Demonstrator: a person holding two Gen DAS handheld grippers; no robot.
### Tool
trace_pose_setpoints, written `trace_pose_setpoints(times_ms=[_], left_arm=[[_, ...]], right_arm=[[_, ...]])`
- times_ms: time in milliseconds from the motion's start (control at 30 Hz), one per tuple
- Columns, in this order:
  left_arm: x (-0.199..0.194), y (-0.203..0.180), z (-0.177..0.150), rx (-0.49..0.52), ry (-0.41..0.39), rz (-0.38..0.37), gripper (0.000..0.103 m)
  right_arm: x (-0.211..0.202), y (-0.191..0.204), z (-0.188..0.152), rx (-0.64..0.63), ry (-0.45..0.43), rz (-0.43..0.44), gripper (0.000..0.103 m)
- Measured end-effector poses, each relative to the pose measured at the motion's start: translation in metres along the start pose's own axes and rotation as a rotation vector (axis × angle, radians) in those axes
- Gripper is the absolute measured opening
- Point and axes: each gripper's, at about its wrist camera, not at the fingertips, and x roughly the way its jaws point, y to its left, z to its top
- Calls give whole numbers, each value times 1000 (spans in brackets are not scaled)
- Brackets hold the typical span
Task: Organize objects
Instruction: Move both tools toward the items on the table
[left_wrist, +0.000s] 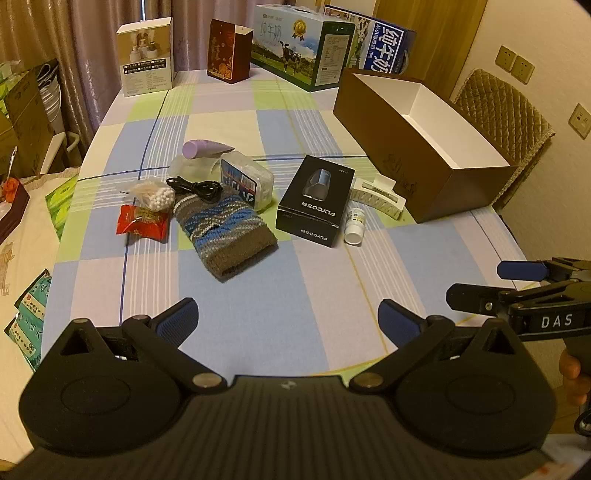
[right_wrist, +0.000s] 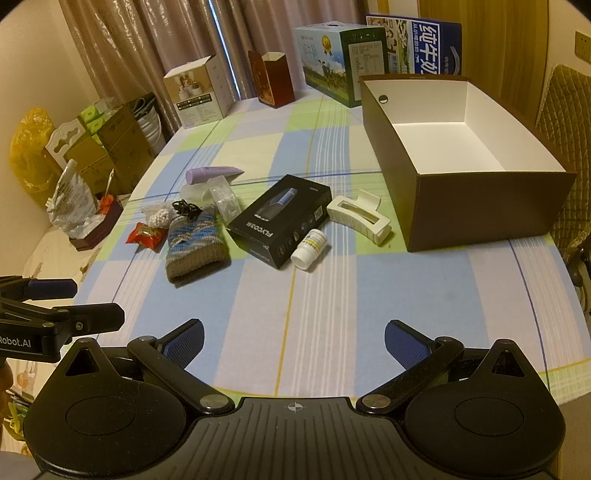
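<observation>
Both grippers hang over the near edge of the table (left_wrist: 258, 295), tilted down, nothing between the fingers. Left gripper (left_wrist: 288, 314) is spread as wide as it goes, blue pads apart over bare checked cloth. Right gripper (right_wrist: 293, 339) is the same: fully spread, empty. Each shows in the other's camera (right one enters the left view at 3 o'clock, left one enters the right view at 9 o'clock), well apart.

Clutter sits mid-table, about 12 o'clock from the left gripper:
- knitted pouch (left_wrist: 225, 236), striped blue/grey, lying flat, nearest item
- red snack packet (left_wrist: 142, 221) at the pouch's 9 o'clock, just beside it
- small bag of white beads (left_wrist: 157, 195) touching the packet's far edge
- black cable (left_wrist: 197, 188) coiled on the pouch's far end
- clear plastic pack (left_wrist: 247, 182) at the pouch's 1 o'clock, touching it
- purple tube (left_wrist: 205, 149) lying on its side behind the pack
- black FLYCO box (left_wrist: 314, 201) lying flat, at the pouch's 3 o'clock, small gap between
- white pill bottle (left_wrist: 355, 225) on its side, against the box's right edge
- cream hair claw (left_wrist: 376, 195) just past the bottle, between the black box and the brown box

Brown box (right_wrist: 480, 206), open top, white inside, sits at 1 o'clock from the right gripper, near the table's right edge. Interior is bare as far as visible.

Far edge of the table: a row of upright cartons, two of them milk cartons (left_wrist: 299, 48) behind the brown box. Quilted chair back (left_wrist: 506, 107) beyond the right edge.
</observation>
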Motion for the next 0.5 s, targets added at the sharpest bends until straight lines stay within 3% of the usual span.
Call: trace_pose_setpoints(times_ms=[500], left_arm=[[1, -1, 0, -1, 0, 1, 102]], right_arm=[[3, -3, 4, -2, 1, -1, 101]])
